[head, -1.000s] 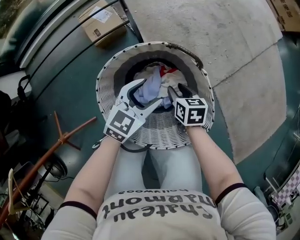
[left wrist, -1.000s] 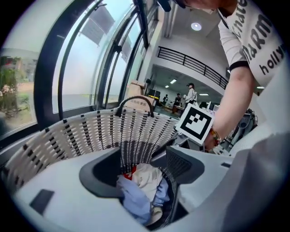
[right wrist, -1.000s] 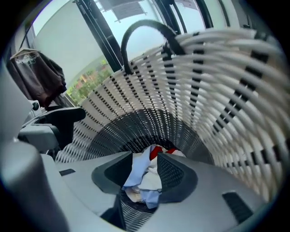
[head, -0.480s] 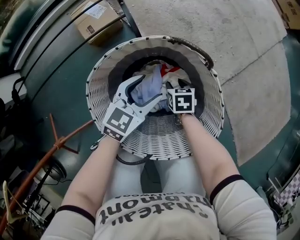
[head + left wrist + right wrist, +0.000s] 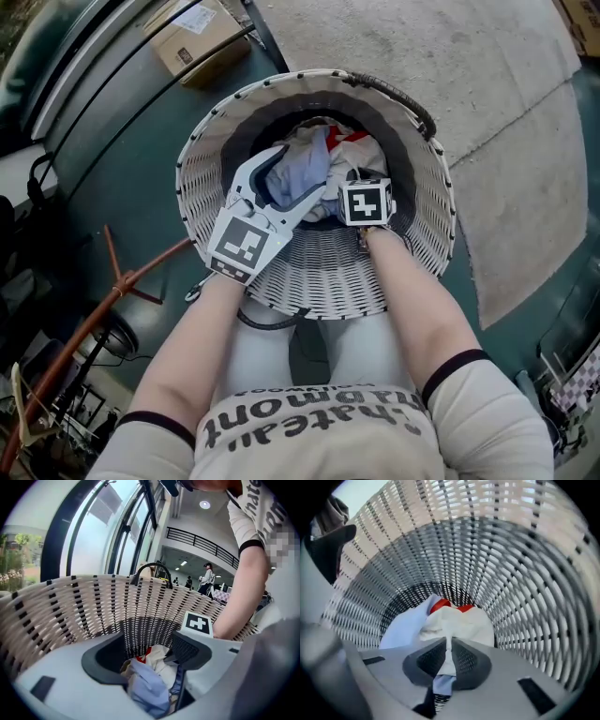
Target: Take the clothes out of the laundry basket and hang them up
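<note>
A white wicker laundry basket [image 5: 200,141] stands on the floor between the person's legs. At its bottom lie a light blue garment [image 5: 298,184], a white garment [image 5: 461,623] and something red [image 5: 440,605]. My left gripper [image 5: 305,171] reaches in from the near left rim. Its jaws stand wide apart, with the blue cloth [image 5: 147,691] showing between them. My right gripper [image 5: 450,641] points steeply down into the basket, under its marker cube [image 5: 366,202]. Its jaws have just been closing and now pinch a fold of the white garment.
A cardboard box [image 5: 192,37] lies on the green floor beyond the basket. A brown wooden pole [image 5: 112,291] slants at the left. A pale floor slab [image 5: 469,66] spreads to the upper right. The basket's dark handle [image 5: 394,92] sits on its far rim.
The right gripper has sunk deeper into the basket and shut on the white cloth. The left gripper has dropped a little lower over the blue cloth.
</note>
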A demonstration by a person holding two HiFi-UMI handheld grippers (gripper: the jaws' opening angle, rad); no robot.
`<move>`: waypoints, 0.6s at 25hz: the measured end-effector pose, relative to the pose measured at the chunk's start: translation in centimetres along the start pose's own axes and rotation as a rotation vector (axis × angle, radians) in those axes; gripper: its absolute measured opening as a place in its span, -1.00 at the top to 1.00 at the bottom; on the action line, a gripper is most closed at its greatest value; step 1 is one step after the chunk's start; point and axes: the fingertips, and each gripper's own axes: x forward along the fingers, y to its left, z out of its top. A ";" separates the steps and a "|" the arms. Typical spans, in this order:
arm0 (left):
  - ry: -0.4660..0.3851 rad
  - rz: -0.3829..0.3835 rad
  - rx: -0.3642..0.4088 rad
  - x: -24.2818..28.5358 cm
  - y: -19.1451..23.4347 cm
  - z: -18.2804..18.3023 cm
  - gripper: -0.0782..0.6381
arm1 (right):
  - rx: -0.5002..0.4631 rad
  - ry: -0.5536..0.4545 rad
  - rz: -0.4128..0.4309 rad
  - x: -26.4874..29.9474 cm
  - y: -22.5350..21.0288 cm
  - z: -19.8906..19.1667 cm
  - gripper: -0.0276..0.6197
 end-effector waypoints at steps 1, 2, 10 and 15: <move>-0.003 0.011 -0.002 -0.2 0.1 0.4 -0.09 | 0.008 -0.021 0.018 -0.9 0.5 0.7 0.77; -0.007 0.019 -0.006 -0.5 0.1 1.0 -0.11 | 0.021 -0.040 0.042 -2.1 1.0 1.3 0.78; -0.029 0.068 -0.042 -5.5 -1.0 7.0 -0.12 | 0.018 -0.154 0.191 -14.0 4.5 4.9 0.80; -0.038 0.082 -0.028 -9.4 -1.9 11.2 -0.12 | -0.087 -0.206 0.281 -22.2 6.9 6.9 0.80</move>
